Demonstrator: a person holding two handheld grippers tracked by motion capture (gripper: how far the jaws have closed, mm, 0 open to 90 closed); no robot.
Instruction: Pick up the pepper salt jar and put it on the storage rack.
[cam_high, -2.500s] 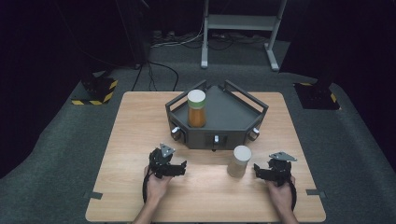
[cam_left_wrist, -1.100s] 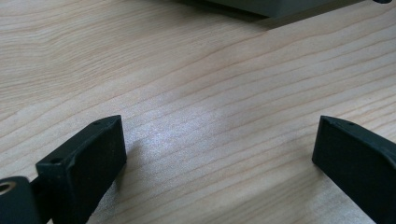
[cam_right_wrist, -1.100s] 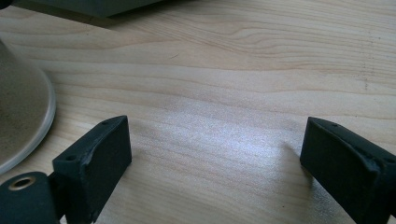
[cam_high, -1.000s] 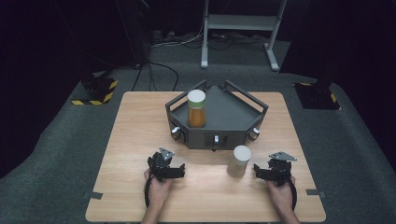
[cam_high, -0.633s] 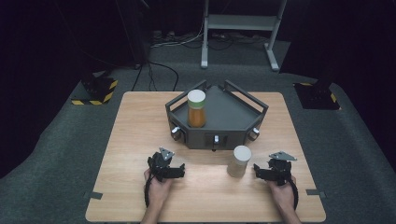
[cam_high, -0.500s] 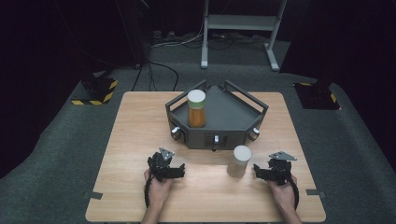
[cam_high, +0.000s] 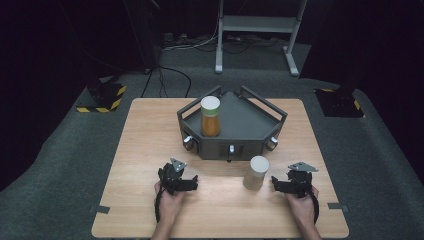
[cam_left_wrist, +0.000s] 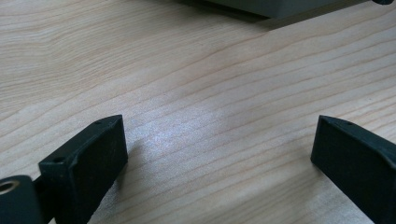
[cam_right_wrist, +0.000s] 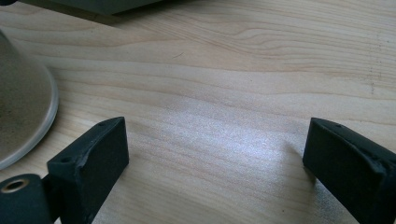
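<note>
Grey upright jar (cam_high: 256, 172) stands beside the right hand-held gripper (cam_high: 275, 182), jaws just opened wide.

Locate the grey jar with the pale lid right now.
High view: the grey jar stands upright on the table, just in front of the dark tray, left of the right hand-held gripper.

right gripper (cam_right_wrist: 212, 140) jaws just opened wider, nothing between them

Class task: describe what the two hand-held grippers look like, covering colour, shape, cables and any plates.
Both the left gripper and right gripper are black, each topped by a grey three-cornered plate. A black cable loops back from each along the forearm. Their fingers are blocky black pads with small holes.
</note>
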